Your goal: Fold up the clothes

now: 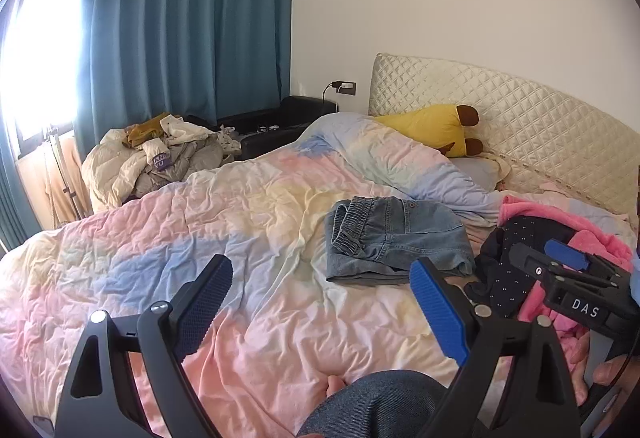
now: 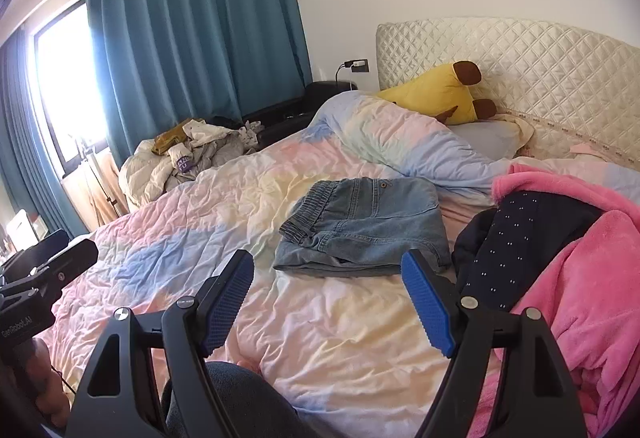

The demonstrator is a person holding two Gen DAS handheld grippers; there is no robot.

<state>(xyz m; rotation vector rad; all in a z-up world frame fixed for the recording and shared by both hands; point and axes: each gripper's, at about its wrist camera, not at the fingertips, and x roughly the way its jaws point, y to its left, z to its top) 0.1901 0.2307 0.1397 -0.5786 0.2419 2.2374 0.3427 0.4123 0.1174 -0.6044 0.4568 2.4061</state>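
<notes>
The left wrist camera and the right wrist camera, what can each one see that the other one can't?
Only the left wrist camera shows the right tool, over the pink robe. Only the right wrist camera shows the left tool's body at its left edge. Both show the folded jeans on the bed cover, the dotted dark garment, the yellow plush toy and the blue curtain.

Folded denim shorts [image 2: 364,226] lie flat beside a heaped pink garment [image 2: 576,278] and navy dotted garment [image 2: 516,250].

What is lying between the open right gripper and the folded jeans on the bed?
Nothing but rumpled pastel duvet: in the right wrist view the stretch from the right gripper up to the folded jeans is bare bedding.
</notes>
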